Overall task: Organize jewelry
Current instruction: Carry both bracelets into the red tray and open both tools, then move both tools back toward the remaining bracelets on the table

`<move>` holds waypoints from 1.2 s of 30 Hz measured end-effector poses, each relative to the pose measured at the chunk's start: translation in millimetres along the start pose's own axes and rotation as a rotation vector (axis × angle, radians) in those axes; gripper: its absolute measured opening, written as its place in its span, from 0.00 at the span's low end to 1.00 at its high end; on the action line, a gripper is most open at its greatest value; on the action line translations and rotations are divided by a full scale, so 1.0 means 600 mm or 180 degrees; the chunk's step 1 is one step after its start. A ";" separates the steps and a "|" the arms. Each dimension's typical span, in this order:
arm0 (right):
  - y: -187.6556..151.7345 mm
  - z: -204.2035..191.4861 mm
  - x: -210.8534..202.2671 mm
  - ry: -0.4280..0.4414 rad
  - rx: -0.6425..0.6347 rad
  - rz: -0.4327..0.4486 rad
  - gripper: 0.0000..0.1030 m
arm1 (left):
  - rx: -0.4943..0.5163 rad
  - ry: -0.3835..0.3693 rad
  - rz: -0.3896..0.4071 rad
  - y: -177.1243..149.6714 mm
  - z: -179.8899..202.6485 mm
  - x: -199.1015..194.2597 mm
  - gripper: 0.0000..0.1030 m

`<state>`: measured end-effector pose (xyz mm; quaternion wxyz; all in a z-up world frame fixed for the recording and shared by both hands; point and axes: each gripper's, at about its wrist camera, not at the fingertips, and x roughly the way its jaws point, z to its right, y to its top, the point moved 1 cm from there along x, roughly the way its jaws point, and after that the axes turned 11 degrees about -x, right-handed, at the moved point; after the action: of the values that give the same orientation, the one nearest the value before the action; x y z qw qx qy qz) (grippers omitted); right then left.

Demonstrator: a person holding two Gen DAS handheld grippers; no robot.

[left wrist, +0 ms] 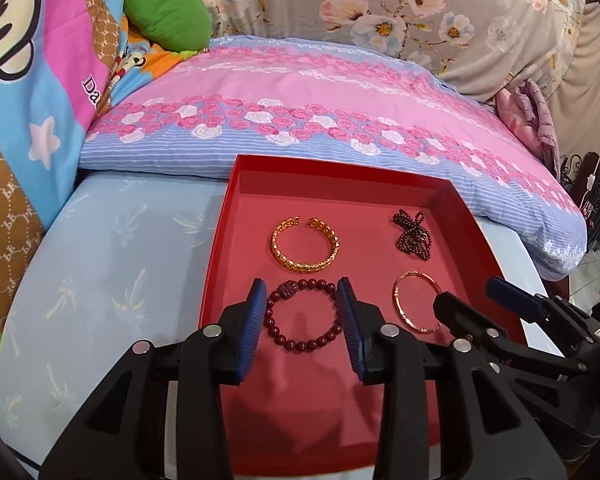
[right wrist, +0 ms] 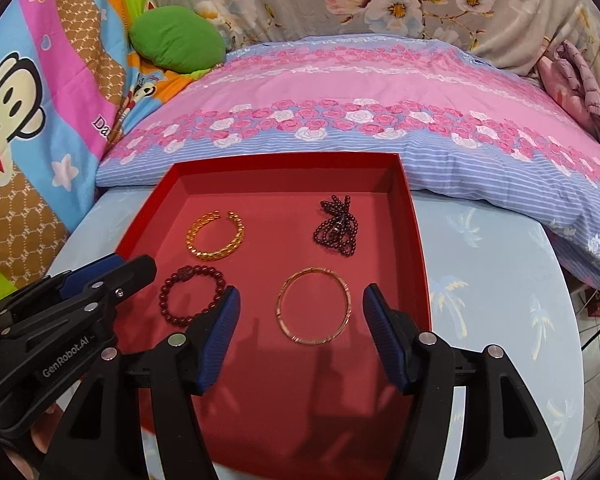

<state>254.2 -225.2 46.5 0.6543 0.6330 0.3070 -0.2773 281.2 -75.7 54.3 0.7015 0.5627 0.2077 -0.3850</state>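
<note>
Left wrist view: four pieces in our red tray

Our left gripper (left wrist: 302, 320) gapes wide, empty, straddling the bead bracelet (left wrist: 302, 316). Behind sits the gold cuff (left wrist: 305, 245) in the tray (left wrist: 476, 236), then the dark beads (right wrist: 336, 226). Our right gripper (right wrist: 300, 334) gapes empty around the thin bangle (right wrist: 314, 306).

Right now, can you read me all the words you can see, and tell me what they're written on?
"GenRobot.AI" on the left gripper, on its black body.
"Da", cut off, on the cartoon monkey blanket.
Repeating brown-patch letters on that blanket: too small to read.
Nothing readable on the red tray.
</note>
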 end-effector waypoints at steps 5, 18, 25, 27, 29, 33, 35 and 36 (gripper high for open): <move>-0.015 -0.012 -0.035 0.0032 0.0021 0.0055 0.60 | 0.0032 0.0039 0.0081 -0.018 0.005 -0.039 0.36; -0.076 -0.034 -0.133 0.0068 0.0081 0.0140 0.60 | -0.0008 0.0035 0.0129 -0.079 0.011 -0.131 0.36; -0.128 -0.049 -0.181 0.0069 0.0068 0.0152 0.60 | -0.0052 0.0000 0.0114 -0.127 0.006 -0.174 0.38; -0.147 -0.053 -0.191 0.0074 0.0058 0.0138 0.60 | -0.0059 0.0000 0.0096 -0.145 0.003 -0.184 0.38; -0.166 -0.056 -0.198 0.0090 0.0067 0.0112 0.60 | -0.0079 -0.0004 0.0068 -0.162 0.001 -0.190 0.38; -0.202 -0.061 -0.208 0.0084 0.0063 0.0058 0.60 | -0.0123 -0.0007 -0.0009 -0.199 -0.003 -0.196 0.38; -0.222 -0.061 -0.211 0.0108 0.0080 0.0015 0.60 | -0.0136 -0.0009 -0.0041 -0.219 -0.006 -0.199 0.38; -0.229 -0.063 -0.212 0.0120 0.0087 -0.0005 0.60 | -0.0135 -0.0010 -0.0060 -0.226 -0.008 -0.200 0.38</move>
<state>65.4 -197.0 51.2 0.6396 0.6467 0.3159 -0.2700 102.8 -44.1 54.5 0.7099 0.5451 0.2200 -0.3880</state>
